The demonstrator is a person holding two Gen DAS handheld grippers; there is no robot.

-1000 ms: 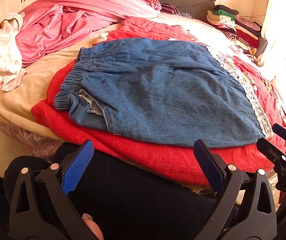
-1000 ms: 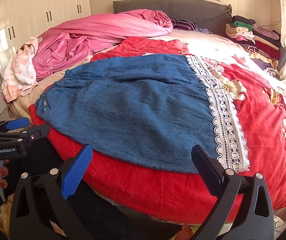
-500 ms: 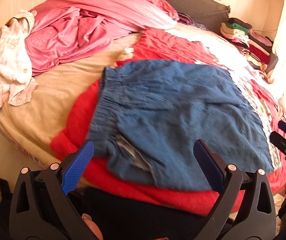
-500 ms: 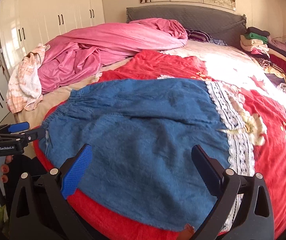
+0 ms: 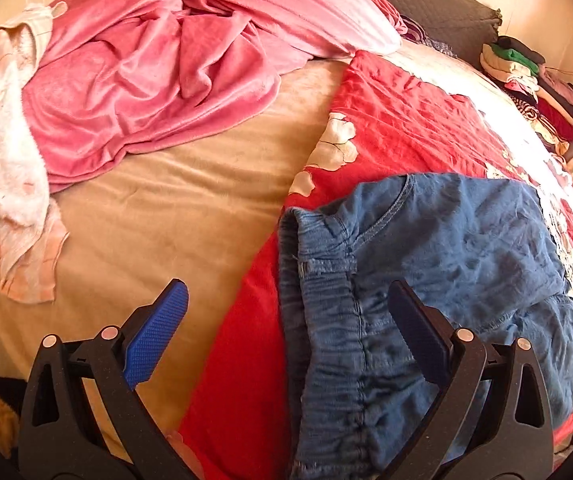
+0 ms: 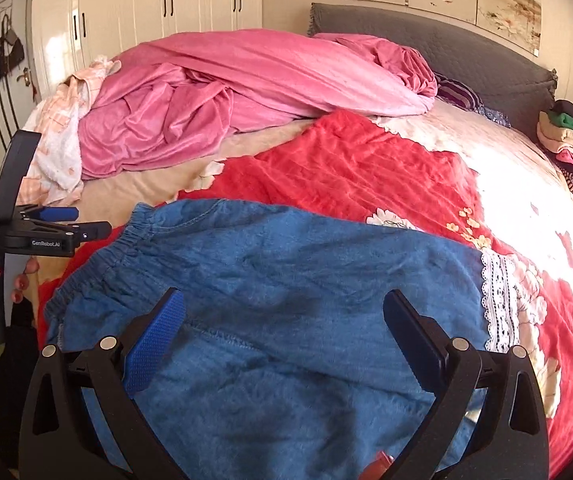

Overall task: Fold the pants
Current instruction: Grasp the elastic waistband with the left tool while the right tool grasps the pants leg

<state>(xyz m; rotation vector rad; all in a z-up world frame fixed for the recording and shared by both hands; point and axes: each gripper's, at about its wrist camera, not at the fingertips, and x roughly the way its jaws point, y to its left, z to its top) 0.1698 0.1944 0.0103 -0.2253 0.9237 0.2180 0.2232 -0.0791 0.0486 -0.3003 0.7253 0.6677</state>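
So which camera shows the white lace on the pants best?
The right wrist view: the lace shows as a clear patterned strip along the pants hem. In the left wrist view the lace is only a thin, squashed sliver at the picture's edge.

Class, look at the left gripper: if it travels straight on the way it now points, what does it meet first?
Most likely the red blanket beside the waistband of the blue pants; the open left gripper straddles that edge, though depth is unclear.
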